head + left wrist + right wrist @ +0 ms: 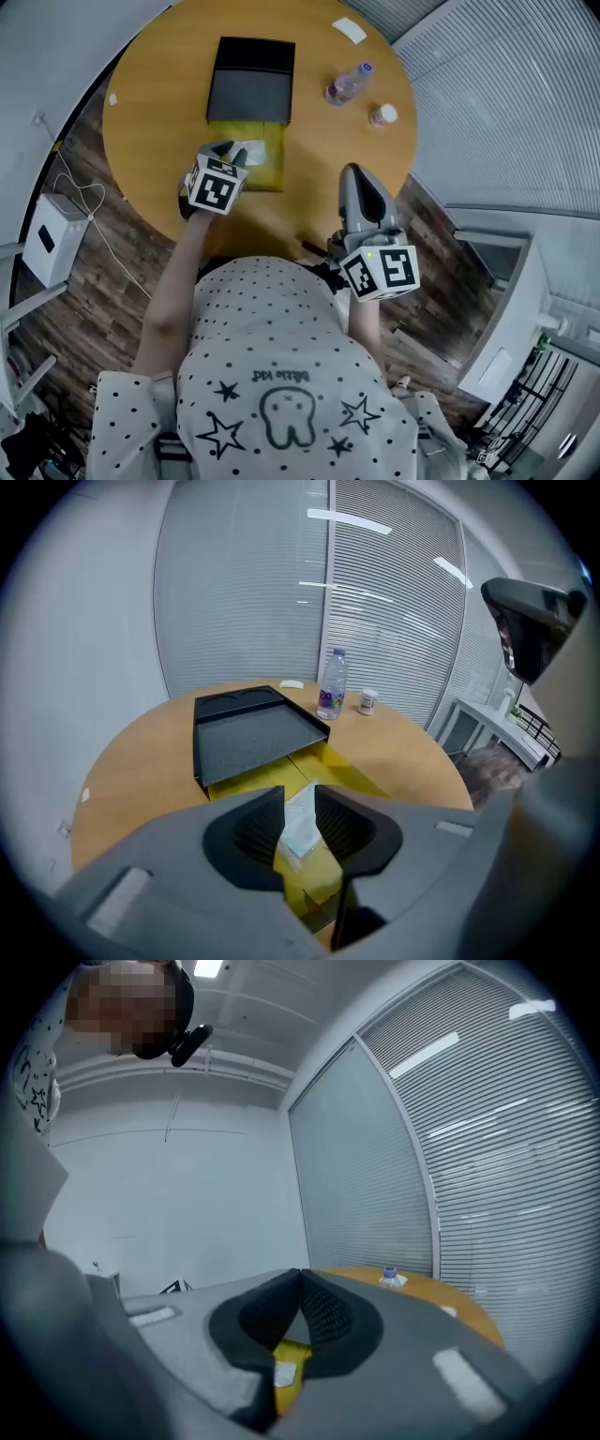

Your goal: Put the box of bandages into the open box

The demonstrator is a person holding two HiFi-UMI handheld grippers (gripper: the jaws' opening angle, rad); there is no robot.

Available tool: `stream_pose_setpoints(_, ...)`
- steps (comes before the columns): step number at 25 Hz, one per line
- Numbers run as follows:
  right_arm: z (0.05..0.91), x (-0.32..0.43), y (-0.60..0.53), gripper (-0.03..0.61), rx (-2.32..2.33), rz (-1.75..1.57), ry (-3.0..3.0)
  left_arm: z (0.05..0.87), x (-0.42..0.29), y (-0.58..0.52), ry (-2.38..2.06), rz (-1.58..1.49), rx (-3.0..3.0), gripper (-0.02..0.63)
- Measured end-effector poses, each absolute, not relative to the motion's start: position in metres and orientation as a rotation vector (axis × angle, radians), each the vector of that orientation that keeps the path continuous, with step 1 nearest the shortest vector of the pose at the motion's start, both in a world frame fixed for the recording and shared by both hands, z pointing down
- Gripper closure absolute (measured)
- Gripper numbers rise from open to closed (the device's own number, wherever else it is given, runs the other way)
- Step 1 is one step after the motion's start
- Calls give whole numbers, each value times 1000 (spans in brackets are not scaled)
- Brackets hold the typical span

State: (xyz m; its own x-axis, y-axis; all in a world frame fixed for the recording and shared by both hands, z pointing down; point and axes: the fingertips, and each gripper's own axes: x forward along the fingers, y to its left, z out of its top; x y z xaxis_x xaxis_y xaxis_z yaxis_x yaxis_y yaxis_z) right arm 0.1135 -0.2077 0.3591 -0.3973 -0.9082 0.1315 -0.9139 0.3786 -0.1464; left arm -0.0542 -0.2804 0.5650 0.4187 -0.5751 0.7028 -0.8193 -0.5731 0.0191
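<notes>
The open box has a black lid (251, 84) folded back and a yellow base (269, 174) on the round wooden table (159, 112). The pale box of bandages (251, 150) lies inside the yellow base. My left gripper (225, 152) hovers over that base at its left side. In the left gripper view the bandage box (298, 834) shows in the gap of the left gripper (300, 797); yellow shows between it and the right pad, so the jaws stand open around it. My right gripper (354, 172) is at the table's front edge, tilted up, its jaws (300, 1277) shut on nothing.
A water bottle (347, 84) and a small white jar (382, 115) stand at the table's far right, and a white card (349, 30) lies at the back edge. On the floor to the left sits a white appliance (52, 239) with cables.
</notes>
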Motion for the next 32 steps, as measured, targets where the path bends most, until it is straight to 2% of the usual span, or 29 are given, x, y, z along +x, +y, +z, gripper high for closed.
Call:
stream_pose_setpoints(22,350,73,-209,574,1559,235,-2679,496,-72,-289,-1437,702,2423,601)
stream_pose_setpoints(32,350,67,-201,574,1541,216,-2674,428,-71,-289,-1536,497,2558,604)
